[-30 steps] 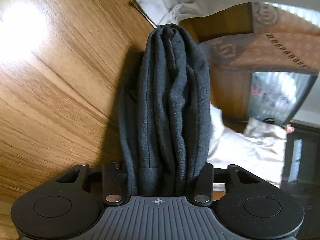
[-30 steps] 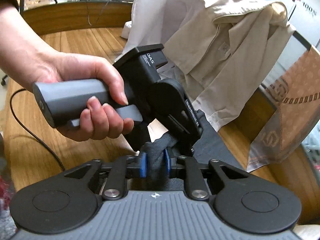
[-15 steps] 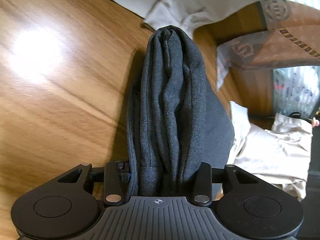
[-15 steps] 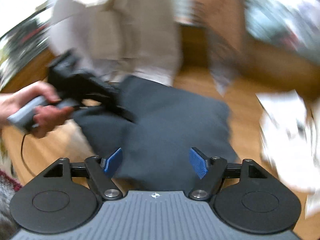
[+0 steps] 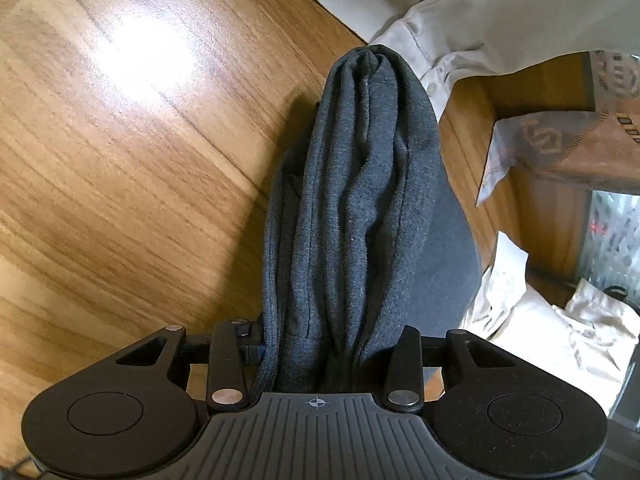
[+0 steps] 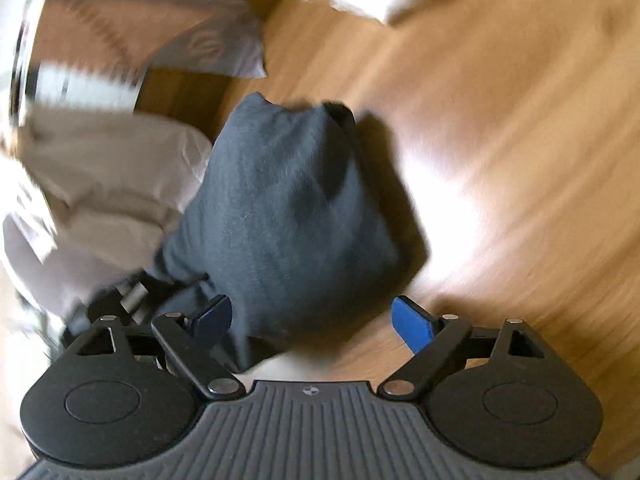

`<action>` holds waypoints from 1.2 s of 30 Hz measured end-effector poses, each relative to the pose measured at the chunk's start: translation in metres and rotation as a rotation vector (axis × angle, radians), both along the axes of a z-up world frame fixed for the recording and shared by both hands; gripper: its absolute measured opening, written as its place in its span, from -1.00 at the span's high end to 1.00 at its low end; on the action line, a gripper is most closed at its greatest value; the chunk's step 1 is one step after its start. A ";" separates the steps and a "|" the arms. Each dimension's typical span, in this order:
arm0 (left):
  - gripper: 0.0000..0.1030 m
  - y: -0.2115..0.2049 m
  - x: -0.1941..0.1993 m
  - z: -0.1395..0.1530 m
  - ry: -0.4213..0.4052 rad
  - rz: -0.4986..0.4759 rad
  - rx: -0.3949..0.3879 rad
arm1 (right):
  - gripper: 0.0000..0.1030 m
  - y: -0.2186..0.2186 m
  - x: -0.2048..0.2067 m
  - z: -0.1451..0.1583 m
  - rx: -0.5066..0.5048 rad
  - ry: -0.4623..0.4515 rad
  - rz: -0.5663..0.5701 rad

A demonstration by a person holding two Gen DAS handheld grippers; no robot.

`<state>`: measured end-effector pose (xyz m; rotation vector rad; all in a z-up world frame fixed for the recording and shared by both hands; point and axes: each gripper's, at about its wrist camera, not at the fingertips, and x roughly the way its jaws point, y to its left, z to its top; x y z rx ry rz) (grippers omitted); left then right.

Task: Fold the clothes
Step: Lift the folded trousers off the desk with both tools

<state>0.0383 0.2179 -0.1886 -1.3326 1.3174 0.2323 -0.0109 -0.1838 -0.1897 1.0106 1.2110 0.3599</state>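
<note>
While our left claw (image 5: 328,344) pinches one end of the dark cloth (image 5: 360,200), the cloth runs straight away from it, long and bunched up, with its far end down on the counter (image 5: 120,160). Our right claw (image 6: 312,322) is wide open and holds nothing. From that side, the cloth (image 6: 288,208) sits just ahead of the open claw, a bit to its left, and looks like a soft lump. That picture is blurry, so we cannot see the edges well. Pale shirts (image 5: 500,32) lie close beside the cloth. We think the left claw is the one in charge now, since it has the grip. We cannot tell how many folds the cloth already has.
</note>
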 end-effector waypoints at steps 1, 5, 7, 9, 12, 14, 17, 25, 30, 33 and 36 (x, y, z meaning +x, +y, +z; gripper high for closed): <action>0.21 -0.001 0.000 0.002 0.009 0.007 -0.006 | -0.79 0.002 -0.003 -0.005 0.031 0.017 -0.031; 0.23 -0.002 -0.008 0.007 0.045 0.052 -0.051 | -0.81 0.009 -0.011 -0.017 0.124 0.064 -0.139; 0.24 -0.003 -0.010 0.008 0.052 0.067 -0.067 | -0.83 0.013 -0.011 -0.022 0.162 0.087 -0.192; 0.24 -0.004 -0.013 0.010 0.058 0.080 -0.081 | -0.88 0.017 -0.011 -0.027 0.190 0.116 -0.237; 0.24 -0.005 -0.016 0.013 0.067 0.099 -0.102 | -0.89 0.024 -0.007 -0.035 0.211 0.155 -0.287; 0.24 -0.005 -0.019 0.015 0.064 0.102 -0.103 | -0.90 0.028 -0.003 -0.039 0.227 0.160 -0.313; 0.24 -0.004 -0.022 0.018 0.046 0.099 -0.088 | -0.68 0.034 0.002 -0.036 0.201 0.147 -0.340; 0.26 -0.023 -0.018 0.050 -0.154 -0.124 0.147 | 0.47 0.045 0.011 0.021 -0.046 -0.110 -0.220; 0.29 -0.052 -0.019 0.080 -0.315 -0.268 0.279 | 0.50 0.041 -0.001 0.069 -0.217 -0.294 -0.154; 0.29 -0.074 -0.019 0.097 -0.393 -0.348 0.327 | 0.51 0.032 -0.019 0.097 -0.317 -0.401 -0.130; 0.29 -0.102 -0.019 0.113 -0.466 -0.436 0.357 | 0.51 0.019 -0.039 0.124 -0.404 -0.490 -0.124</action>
